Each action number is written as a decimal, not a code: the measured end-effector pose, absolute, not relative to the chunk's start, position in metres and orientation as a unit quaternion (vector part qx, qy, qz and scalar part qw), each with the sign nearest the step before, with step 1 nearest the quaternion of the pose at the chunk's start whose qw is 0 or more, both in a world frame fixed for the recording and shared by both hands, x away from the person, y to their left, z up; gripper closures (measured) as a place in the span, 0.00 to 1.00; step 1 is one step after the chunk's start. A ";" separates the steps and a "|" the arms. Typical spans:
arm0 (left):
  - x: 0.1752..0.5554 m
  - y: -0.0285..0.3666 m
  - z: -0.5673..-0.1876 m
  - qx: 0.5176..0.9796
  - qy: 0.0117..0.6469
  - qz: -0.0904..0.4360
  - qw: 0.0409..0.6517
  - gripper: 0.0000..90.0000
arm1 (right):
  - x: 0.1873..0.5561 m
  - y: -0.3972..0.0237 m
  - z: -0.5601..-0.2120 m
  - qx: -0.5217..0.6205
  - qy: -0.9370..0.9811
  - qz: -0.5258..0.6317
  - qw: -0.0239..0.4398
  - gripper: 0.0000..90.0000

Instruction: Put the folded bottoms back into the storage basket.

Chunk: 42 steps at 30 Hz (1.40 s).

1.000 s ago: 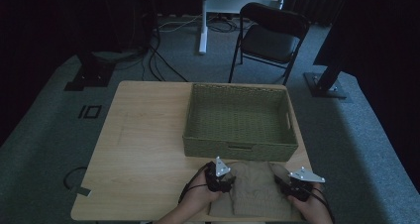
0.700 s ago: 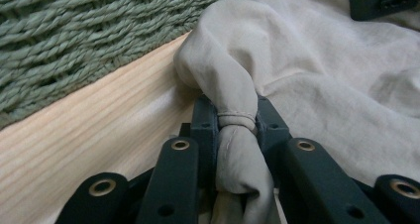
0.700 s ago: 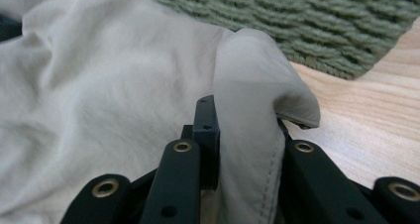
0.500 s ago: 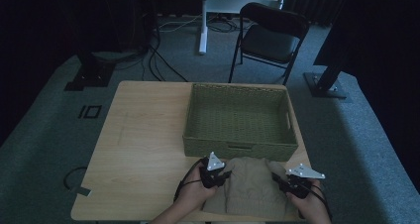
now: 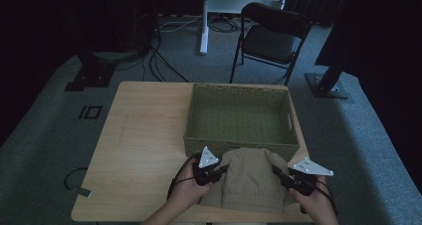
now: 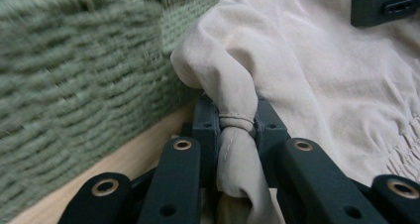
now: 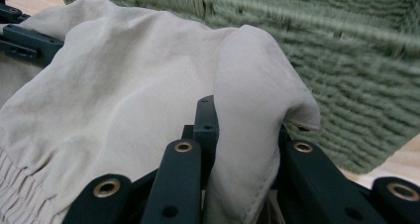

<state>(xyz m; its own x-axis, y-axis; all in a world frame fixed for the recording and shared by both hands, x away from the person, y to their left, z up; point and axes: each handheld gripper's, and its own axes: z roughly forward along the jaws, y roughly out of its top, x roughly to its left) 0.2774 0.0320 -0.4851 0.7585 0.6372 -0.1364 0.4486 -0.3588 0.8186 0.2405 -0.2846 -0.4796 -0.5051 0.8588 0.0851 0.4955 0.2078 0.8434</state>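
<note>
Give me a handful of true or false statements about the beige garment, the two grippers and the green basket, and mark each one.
1. The left gripper is shut on a bunched fold of the beige garment. True.
2. The right gripper hangs open with nothing between its jaws. False: it is shut on another fold of the garment.
3. The garment already lies inside the green woven basket. False: it is held in front of the basket's near wall, above the wooden table.
4. The basket holds nothing. True.
5. A folding chair stands on the floor beyond the table. True.
</note>
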 end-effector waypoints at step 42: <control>0.336 0.048 -0.381 0.786 0.306 0.167 0.510 0.86 | 0.296 -0.278 -0.381 0.415 0.714 0.506 0.249 0.86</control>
<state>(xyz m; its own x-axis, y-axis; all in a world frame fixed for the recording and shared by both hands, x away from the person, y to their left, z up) 0.3359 0.0477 -0.3808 0.7576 0.6508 -0.0498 0.3109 -0.2927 0.9043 0.2962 -0.2785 -0.3806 -0.5318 0.8445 0.0631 0.3404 0.1449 0.9291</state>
